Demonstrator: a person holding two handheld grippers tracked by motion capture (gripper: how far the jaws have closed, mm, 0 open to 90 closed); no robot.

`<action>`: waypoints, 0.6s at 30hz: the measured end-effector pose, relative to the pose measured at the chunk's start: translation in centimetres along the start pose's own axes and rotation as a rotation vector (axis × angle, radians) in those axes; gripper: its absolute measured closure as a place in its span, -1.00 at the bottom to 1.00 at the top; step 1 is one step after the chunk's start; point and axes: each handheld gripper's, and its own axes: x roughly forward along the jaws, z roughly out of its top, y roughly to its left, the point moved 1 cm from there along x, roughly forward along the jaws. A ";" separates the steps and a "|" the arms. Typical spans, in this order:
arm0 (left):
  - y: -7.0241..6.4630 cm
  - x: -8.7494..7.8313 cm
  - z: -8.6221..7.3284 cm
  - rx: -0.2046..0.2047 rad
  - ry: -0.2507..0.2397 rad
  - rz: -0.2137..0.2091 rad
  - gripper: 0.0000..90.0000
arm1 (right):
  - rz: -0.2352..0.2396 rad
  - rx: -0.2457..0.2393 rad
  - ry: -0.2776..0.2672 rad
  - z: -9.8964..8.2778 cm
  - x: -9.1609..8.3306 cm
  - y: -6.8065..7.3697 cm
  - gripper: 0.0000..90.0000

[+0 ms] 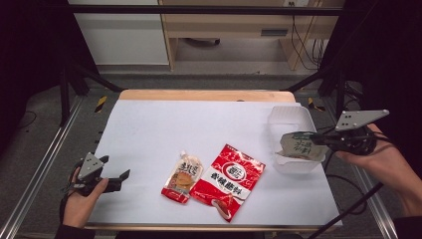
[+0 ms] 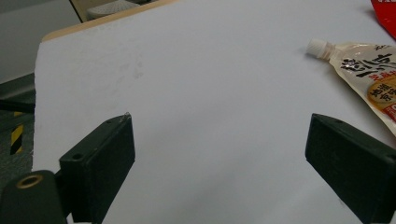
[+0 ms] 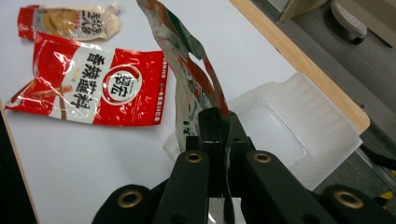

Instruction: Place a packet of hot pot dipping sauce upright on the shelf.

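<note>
Green-and-white packet (image 1: 297,145): clamped by its edge in the right gripper (image 1: 314,138), hanging over the near rim of the clear plastic tray (image 1: 291,115) at the table's right side.
Right gripper: jaws pressed together on the packet's edge; held in the person's right hand (image 1: 378,157), grey three-cornered plate on top.
Left gripper (image 1: 119,178): jaws standing wide apart, nothing between them; held low in the left hand (image 1: 82,199) at the near left edge of the sheet.
Surface: white sheet (image 1: 199,129) spread over a wooden tabletop (image 1: 204,95), a strip of wood bare along the far edge.
On the sheet: red-and-white bag (image 1: 230,180) near the middle front, small spouted pouch (image 1: 182,178) just beside it on the left, edges touching or nearly so.
Room: dark frame bars on both sides, grey floor, pale wooden furniture and hanging cables beyond the table.
High view: whole layout, both hands, tray near the far right corner.
Left gripper view: own two black jaws over bare sheet, pouch's white cap (image 2: 318,45) and printed lettering at right.
Right gripper view: packet (image 3: 196,88) rising crumpled from the shut jaws, tray's ribbed wall (image 3: 299,126) just behind, red bag (image 3: 93,86) and pouch (image 3: 70,22) farther off.
</note>
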 end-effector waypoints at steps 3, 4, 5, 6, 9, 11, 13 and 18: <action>0.0 0.0 0.0 -0.002 0.001 0.000 -0.82 | 0.003 0.014 -0.019 -0.2 -0.2 -0.4 1.00; 0.1 0.0 0.0 -0.003 0.000 0.001 -0.82 | 0.005 0.028 -0.030 -0.3 -0.4 -0.5 1.00; 0.1 0.0 0.0 -0.004 0.000 0.001 -0.82 | 0.017 0.042 -0.045 -0.5 -0.7 -0.7 1.00; 0.1 0.0 0.0 -0.004 0.000 0.001 -0.82 | 0.017 0.042 -0.045 -0.5 -0.7 -0.7 1.00; 0.0 0.1 0.0 -0.001 0.005 -0.001 -0.82 | 0.048 0.044 -0.032 -1.0 -0.8 -0.7 1.00; -0.1 0.1 0.0 0.002 0.005 -0.001 -0.82 | 0.064 0.043 -0.025 -1.1 -0.6 -0.7 1.00; -0.1 0.1 0.0 0.004 0.006 -0.002 -0.82 | 0.066 0.047 -0.014 -1.2 -0.3 -0.8 1.00; 0.0 0.1 0.0 -0.001 0.004 0.001 -0.82 | 0.054 0.057 0.007 -1.5 0.9 -0.9 1.00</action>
